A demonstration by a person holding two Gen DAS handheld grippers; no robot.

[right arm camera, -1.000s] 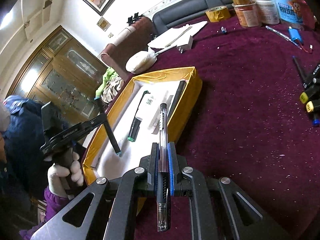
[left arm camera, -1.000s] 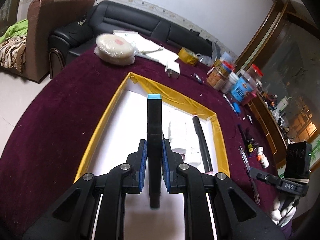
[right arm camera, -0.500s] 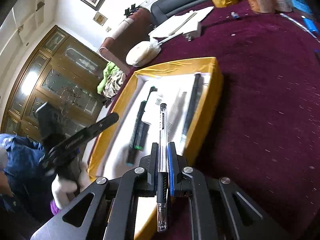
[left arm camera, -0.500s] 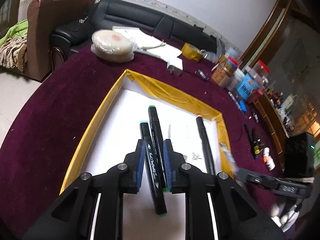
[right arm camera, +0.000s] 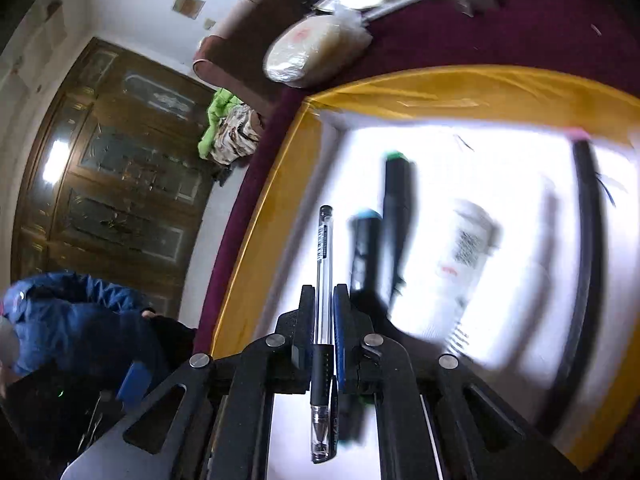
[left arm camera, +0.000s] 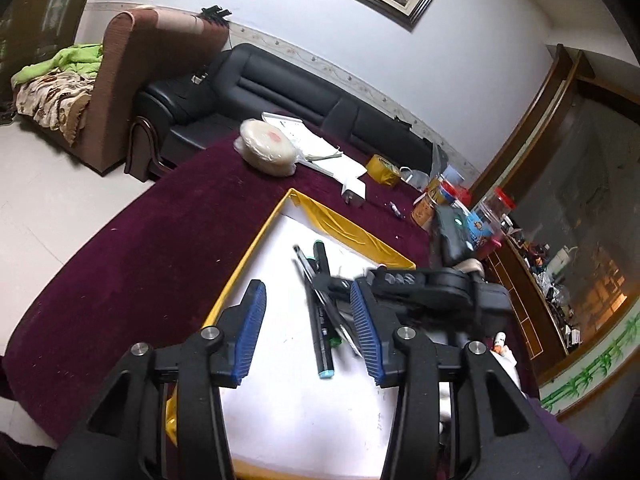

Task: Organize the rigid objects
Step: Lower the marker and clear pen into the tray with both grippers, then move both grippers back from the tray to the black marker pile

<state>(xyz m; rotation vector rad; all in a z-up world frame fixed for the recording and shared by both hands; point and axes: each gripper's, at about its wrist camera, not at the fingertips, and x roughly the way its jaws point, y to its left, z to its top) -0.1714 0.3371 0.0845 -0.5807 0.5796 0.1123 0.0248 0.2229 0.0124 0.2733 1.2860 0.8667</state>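
A: We see the big round counter (left arm camera: 120,264) with its dark red cloth. On it sits the yellow box (left arm camera: 256,248) with a white floor.

B: Yes, and everything else we can place from that box. Our left tongs (left arm camera: 308,336) hang over its near end. Their blue pads have just been moving apart, and nothing is pinched between them.

A: Our right tongs (right arm camera: 320,312) are over the box too, near its left wall. They are pressed tight on a clear pen (right arm camera: 323,280).

B: Inside the box lie two black markers (left arm camera: 322,320), side by side and touching. One has a green end and one a light blue end.

A: A thin black stick (right arm camera: 588,264) lies along the box's right wall. A small white bottle (right arm camera: 464,264) lies between the stick and the markers.
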